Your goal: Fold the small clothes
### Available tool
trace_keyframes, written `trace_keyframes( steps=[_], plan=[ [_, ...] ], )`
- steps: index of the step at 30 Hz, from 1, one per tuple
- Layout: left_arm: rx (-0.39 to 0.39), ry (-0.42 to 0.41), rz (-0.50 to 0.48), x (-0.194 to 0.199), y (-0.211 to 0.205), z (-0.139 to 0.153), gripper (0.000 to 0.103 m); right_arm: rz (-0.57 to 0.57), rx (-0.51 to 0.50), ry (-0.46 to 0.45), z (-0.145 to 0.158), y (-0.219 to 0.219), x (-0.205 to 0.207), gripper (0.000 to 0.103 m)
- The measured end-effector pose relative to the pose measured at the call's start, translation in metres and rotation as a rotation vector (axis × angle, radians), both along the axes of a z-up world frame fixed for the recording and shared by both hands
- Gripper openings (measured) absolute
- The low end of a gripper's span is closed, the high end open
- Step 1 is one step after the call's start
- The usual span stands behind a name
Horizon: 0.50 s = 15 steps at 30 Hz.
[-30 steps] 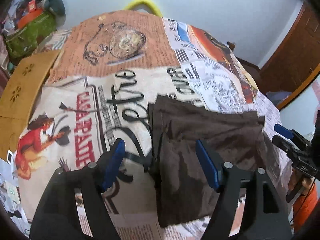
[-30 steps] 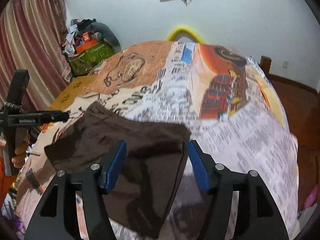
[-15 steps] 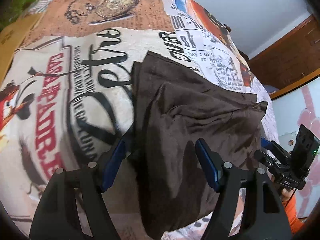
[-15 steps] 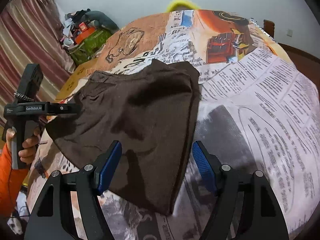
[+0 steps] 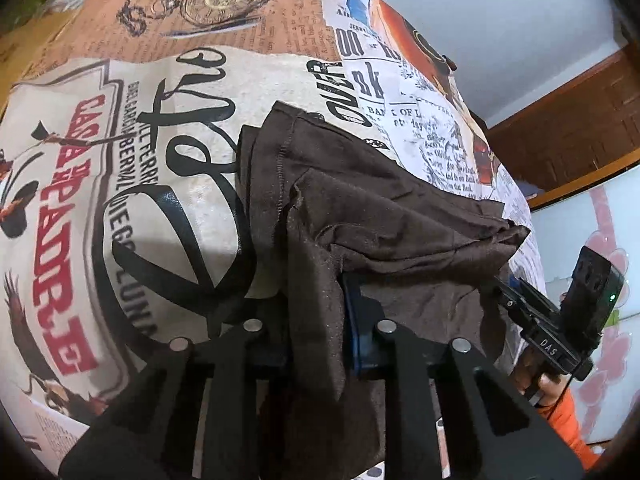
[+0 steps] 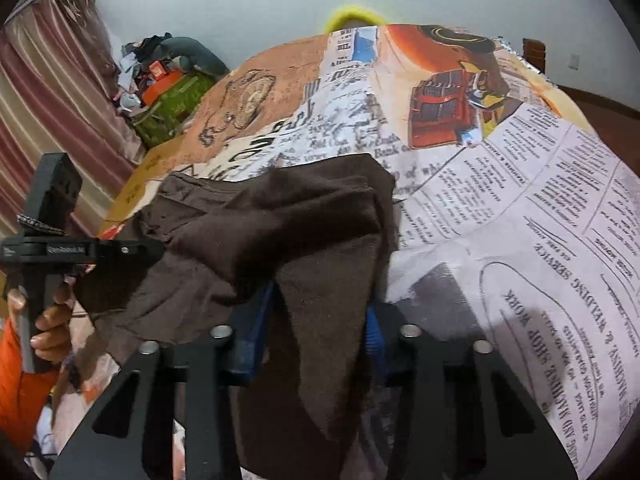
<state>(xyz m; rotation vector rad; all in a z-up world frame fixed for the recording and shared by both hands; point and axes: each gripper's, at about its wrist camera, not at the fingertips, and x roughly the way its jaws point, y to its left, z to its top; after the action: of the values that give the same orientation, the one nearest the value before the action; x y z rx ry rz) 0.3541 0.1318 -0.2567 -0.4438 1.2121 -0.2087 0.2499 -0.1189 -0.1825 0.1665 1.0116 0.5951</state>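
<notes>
A dark brown garment (image 5: 380, 208) lies rumpled on a bedspread (image 5: 160, 160) printed like newspaper. My left gripper (image 5: 316, 312) is at the garment's near edge. Its jaws are closing, and a fold of brown cloth is pinched between the blue pads, one of them hidden by the cloth. In the right wrist view the same garment (image 6: 280, 220) rises in a ridge into my right gripper (image 6: 316, 320), whose jaws are also closing with cloth pressed between the pads. Each gripper shows in the other's view: the right gripper (image 5: 508, 284) at the garment's far corner, the left gripper (image 6: 152, 248) at its left edge.
The bedspread (image 6: 520, 220) runs on past the garment to the right and back. A green bag (image 6: 172, 108) and heaped clutter stand by a striped curtain (image 6: 52, 100). A wooden door (image 5: 560, 128) is at the far right. A hand in an orange sleeve (image 6: 44, 320) holds the left gripper.
Both grippers came down onto the garment's near edge. Their jaws went from wide apart to closed on the cloth, which has bunched up into folds.
</notes>
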Motion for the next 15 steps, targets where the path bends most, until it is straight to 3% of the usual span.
trace_keyframes(
  steps=[4,5,8,15],
  plan=[
    [0.040,-0.041,-0.017,-0.009,-0.009,0.013,0.015,0.000,-0.004,0.013,0.003,-0.002,0.000,0.019],
    [0.048,-0.055,-0.022,-0.013,-0.011,0.018,0.015,0.002,-0.007,0.007,0.006,-0.003,-0.001,0.009],
    [0.062,-0.109,-0.030,-0.025,-0.010,0.038,0.014,0.007,0.041,0.023,0.016,-0.004,-0.004,0.008],
    [0.114,-0.230,-0.015,-0.065,0.006,0.088,0.013,0.056,0.048,-0.071,0.061,0.020,-0.024,0.006]
  ],
)
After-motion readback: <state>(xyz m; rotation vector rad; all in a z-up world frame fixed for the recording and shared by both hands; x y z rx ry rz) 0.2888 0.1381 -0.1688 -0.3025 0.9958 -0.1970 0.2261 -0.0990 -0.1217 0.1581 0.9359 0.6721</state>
